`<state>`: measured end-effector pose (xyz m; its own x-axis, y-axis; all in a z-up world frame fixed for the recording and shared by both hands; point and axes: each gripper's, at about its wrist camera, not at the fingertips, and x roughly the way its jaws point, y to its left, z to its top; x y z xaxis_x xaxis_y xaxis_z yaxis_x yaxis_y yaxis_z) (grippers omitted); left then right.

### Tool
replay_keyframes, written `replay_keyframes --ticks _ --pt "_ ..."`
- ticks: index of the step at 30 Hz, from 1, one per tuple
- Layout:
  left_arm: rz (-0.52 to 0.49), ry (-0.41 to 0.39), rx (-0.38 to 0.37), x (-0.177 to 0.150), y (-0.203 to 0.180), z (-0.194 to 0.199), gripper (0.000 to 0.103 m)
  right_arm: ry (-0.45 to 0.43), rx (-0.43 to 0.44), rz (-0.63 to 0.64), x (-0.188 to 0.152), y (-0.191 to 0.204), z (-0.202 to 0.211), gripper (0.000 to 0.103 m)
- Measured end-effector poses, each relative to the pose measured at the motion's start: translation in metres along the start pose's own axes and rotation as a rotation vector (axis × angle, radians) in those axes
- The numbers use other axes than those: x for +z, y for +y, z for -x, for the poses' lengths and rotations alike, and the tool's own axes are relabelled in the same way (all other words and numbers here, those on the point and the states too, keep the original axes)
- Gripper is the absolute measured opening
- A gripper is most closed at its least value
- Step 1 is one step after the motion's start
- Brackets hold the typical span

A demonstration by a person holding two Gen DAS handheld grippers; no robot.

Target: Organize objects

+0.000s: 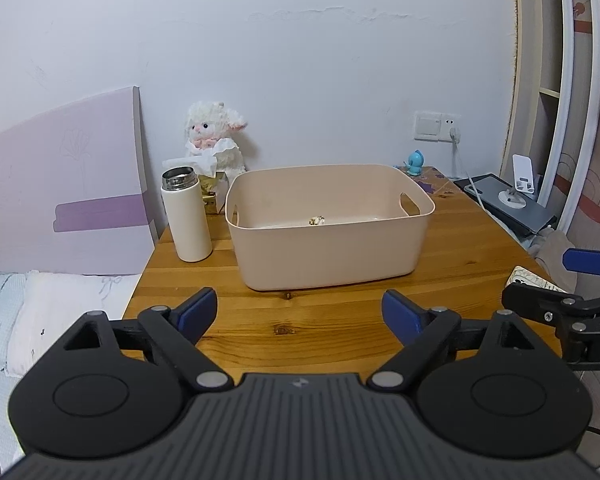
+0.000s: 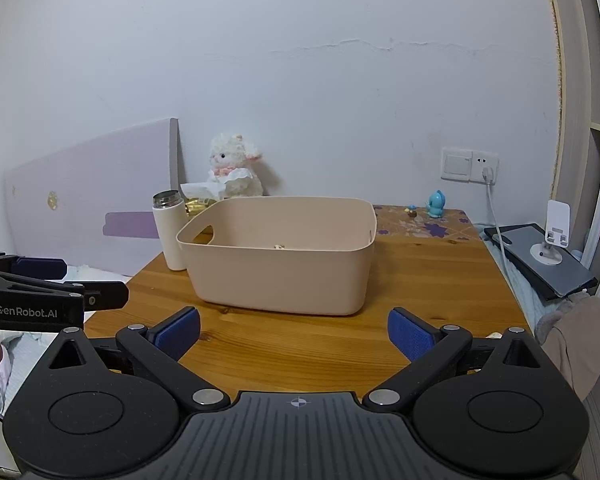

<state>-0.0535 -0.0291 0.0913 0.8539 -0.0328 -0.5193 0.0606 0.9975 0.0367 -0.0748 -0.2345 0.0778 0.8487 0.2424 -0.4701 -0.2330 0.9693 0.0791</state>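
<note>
A beige plastic bin (image 1: 328, 256) (image 2: 276, 280) stands in the middle of the wooden table (image 1: 300, 332) (image 2: 300, 344), with a small pale object (image 1: 317, 221) (image 2: 278, 246) inside. A white flask (image 1: 186, 216) (image 2: 168, 232) stands upright left of the bin. A white plush lamb (image 1: 216, 136) (image 2: 236, 164) and a tissue box (image 1: 204, 168) sit behind it. A small blue figurine (image 1: 415, 162) (image 2: 436, 204) stands at the back right. My left gripper (image 1: 300, 314) is open and empty over the table's front. My right gripper (image 2: 294, 332) is open and empty, also short of the bin.
A dark tablet (image 1: 508, 204) (image 2: 540, 256) with a white phone stand (image 1: 522, 178) (image 2: 554, 232) lies right of the table. A patterned item (image 1: 530, 278) lies at the table's right edge. A bed with a lilac headboard (image 1: 64, 192) lies to the left.
</note>
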Motion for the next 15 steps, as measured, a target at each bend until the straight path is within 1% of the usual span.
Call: replay_keyframes --ticks 15 --pt "0.009 0.017 -0.004 -0.0012 0.0013 -0.0048 0.09 0.029 -0.006 0.002 -0.0009 -0.0037 -0.0066 0.103"
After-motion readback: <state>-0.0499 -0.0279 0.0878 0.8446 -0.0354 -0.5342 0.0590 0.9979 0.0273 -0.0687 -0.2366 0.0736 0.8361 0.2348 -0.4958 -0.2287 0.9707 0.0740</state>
